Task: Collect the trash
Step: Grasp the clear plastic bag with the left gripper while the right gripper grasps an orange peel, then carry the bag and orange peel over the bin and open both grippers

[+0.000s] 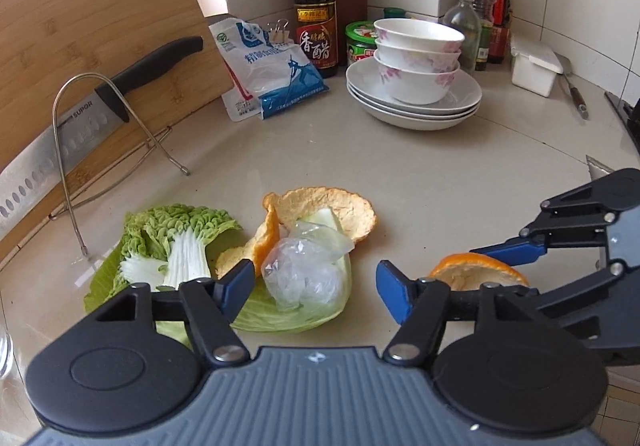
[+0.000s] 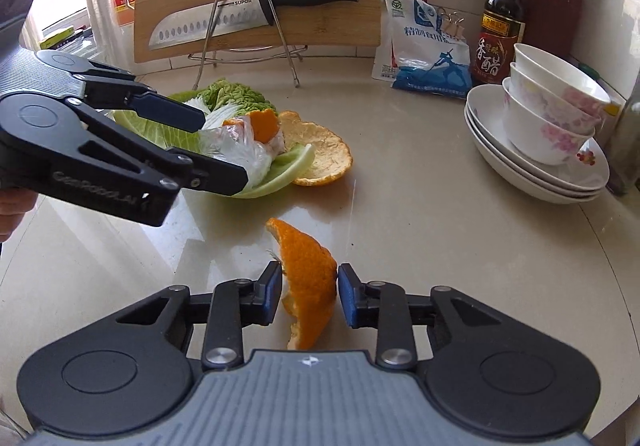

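Pale countertop (image 2: pixel 420 214) noted, bare and open between the scrap heap and the stacked dishes; open stretch also on the near side of the heap, toward both cameras. Scrap heap taken as landmark: cabbage leaves (image 1: pixel 176 242), a crumpled clear plastic bag (image 1: pixel 300 270) on top, and curled orange peel (image 1: pixel 332 206) at its far and right sides. Beyond the heap, a bamboo cutting board (image 1: pixel 80 38) propped upright in a wire rack (image 1: pixel 76 150), a knife (image 1: pixel 80 126) lying across its face. Beyond and right of the heap, a salt bag (image 1: pixel 272 66), a dark vinegar bottle (image 1: pixel 316 14), then stacked plates (image 1: pixel 412 102) carrying three nested flowered bowls (image 1: pixel 416 58); further bottles and a white lidded box (image 1: pixel 534 70) at the tiled corner. Separate orange peel piece (image 2: pixel 308 286) located on the counter right of the heap, apart from it. Right gripper (image 2: pixel 308 294) narrowed around that piece, right pad touching its edge, left pad just beside it with a sliver of gap; firm grip not confirmed. Left gripper (image 1: pixel 316 286) roughly half open, over the heap's near edge, jaws flanking the plastic bag, nothing held.
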Demonstrator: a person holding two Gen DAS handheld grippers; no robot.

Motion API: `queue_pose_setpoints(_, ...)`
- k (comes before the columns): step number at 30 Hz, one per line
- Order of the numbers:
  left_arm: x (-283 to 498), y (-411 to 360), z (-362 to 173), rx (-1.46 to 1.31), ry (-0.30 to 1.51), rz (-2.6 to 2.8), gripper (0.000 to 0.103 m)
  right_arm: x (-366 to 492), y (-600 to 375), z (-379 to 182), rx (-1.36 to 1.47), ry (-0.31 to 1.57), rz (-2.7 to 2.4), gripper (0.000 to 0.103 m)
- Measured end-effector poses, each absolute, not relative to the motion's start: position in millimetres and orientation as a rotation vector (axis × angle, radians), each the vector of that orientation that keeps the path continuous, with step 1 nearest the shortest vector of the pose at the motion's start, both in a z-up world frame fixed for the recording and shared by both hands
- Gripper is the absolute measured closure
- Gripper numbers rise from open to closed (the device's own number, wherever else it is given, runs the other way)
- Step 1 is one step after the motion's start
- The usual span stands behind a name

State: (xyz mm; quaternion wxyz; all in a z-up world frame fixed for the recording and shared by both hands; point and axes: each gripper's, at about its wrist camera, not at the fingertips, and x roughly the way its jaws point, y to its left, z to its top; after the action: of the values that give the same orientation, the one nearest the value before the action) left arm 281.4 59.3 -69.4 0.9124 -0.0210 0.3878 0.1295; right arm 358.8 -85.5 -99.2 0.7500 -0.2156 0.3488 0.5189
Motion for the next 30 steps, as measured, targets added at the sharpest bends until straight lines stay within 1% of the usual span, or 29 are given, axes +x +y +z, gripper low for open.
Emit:
queue_pose_setpoints(2,284.7,61.3,-73.7,-0.06,0.806,0.286,0.039,358.5,-86.2,-100.2,-0.467,0.76,1.131,0.064)
queue_pose_setpoints(4,287.0,62.7,-77.8,-0.079,0.81,0.298,0.045,358.8,-85.8,-101.6,-0.469,0.759,1.125,0.064)
queue_pose_setpoints(5,288.8,62.9,-80.5,-0.081,0.815,0.315,0.047,359.5,-85.7,-102.4,-0.465,0.761,1.123,0.064)
queue_pose_setpoints(7,292.2,63.2,-85.8,-0.088,0.832,0.326,0.054,360.7,-85.3,-104.1,-0.466,0.764,1.113,0.064)
queue_pose_setpoints(9,293.9,63.1,-88.2,-0.094,0.831,0.327,0.054,361.5,-85.7,-104.9,-0.464,0.765,1.104,0.064)
queue_pose_setpoints(11,296.1,60.6,-88.8,-0.08,0.826,0.327,0.056,362.0,-86.3,-104.9,-0.46,0.769,1.104,0.064)
queue_pose_setpoints(13,297.0,59.6,-88.7,-0.089,0.828,0.31,0.067,361.3,-86.5,-104.0,-0.463,0.765,1.099,0.066)
queue_pose_setpoints(14,297.2,58.2,-88.2,-0.081,0.827,0.311,0.067,360.3,-86.8,-103.1,-0.468,0.759,1.098,0.068)
queue_pose_setpoints(16,295.7,56.9,-86.3,-0.066,0.827,0.303,0.072,358.1,-87.0,-101.0,-0.48,0.744,1.092,0.072)
queue_pose_setpoints(19,289.6,59.3,-79.4,-0.059,0.81,0.29,0.075,356.2,-89.4,-98.8,-0.483,0.733,1.088,0.073)
queue_pose_setpoints(30,262.9,61.2,-46.6,-0.019,0.81,0.171,0.076,351.1,-102.0,-80.7,-0.466,0.731,1.1,0.074)
